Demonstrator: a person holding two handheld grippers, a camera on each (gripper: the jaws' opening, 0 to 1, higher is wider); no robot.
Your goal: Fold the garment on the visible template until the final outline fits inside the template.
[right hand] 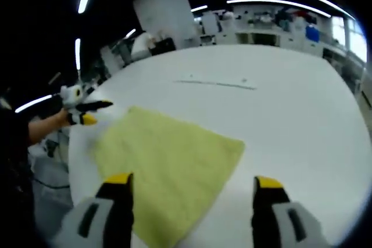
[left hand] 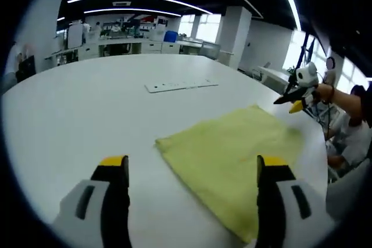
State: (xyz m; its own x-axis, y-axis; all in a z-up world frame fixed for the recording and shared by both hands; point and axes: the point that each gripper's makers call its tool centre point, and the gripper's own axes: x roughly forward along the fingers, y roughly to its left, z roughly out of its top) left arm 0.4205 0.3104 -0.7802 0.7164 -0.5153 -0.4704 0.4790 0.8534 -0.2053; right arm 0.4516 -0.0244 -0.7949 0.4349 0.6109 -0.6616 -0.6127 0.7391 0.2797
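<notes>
A yellow-green cloth (left hand: 232, 155) lies flat and folded on the white table (left hand: 87, 103). In the left gripper view, my left gripper (left hand: 193, 164) hovers open over the cloth's near corner, its right jaw above the fabric. My right gripper (left hand: 297, 98) shows past the cloth's far right edge, held by a hand. In the right gripper view, the cloth (right hand: 168, 161) spreads below my open right gripper (right hand: 193, 181), whose left jaw is over the fabric. The left gripper (right hand: 82, 111) is there beyond the cloth's far left corner. Neither holds anything.
A thin white strip (left hand: 181, 85) with small dots lies on the table beyond the cloth, also seen as the strip (right hand: 216, 83). The table edge (left hand: 317, 137) runs close by the cloth. A seated person (left hand: 351, 137) is beside it. Benches stand far behind.
</notes>
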